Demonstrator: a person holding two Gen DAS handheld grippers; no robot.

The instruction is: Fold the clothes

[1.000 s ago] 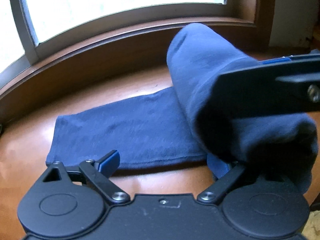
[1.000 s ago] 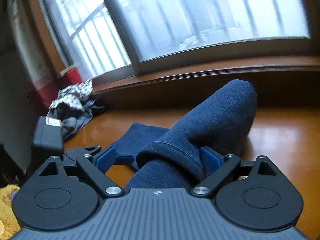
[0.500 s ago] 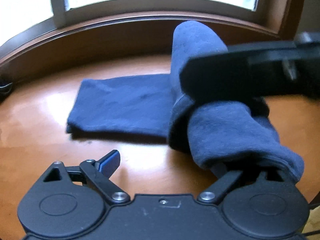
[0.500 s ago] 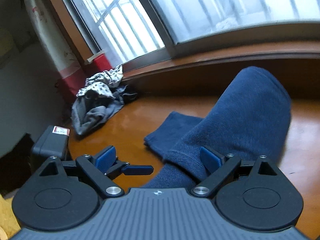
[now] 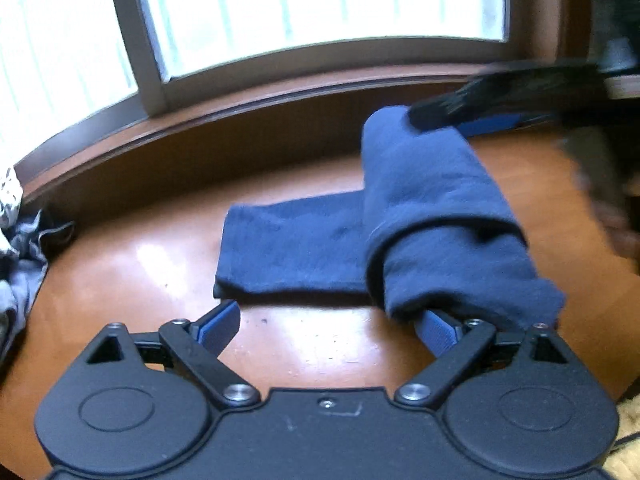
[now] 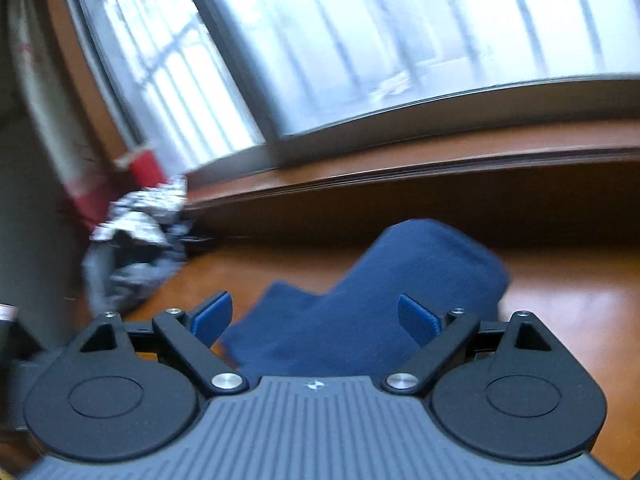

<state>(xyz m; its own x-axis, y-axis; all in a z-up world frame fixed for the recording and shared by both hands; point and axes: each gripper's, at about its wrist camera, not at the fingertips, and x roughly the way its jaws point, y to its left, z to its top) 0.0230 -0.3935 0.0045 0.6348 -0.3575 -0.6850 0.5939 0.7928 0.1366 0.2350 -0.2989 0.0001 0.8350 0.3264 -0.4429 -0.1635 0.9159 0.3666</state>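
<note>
Meanwhile both hand-held grippers, left [image 5: 328, 322] and right [image 6: 316, 314], stand released around the navy garment [image 5: 432, 220].

Colours, both views
Navy blue garment [image 5: 432, 216]; orange-brown wood table [image 5: 132, 276]; blk grippers w/ blue pads [image 5: 218, 322]; grey + blk/white patterned clothes [image 6: 136, 236]; red box [image 6: 142, 166].
</note>
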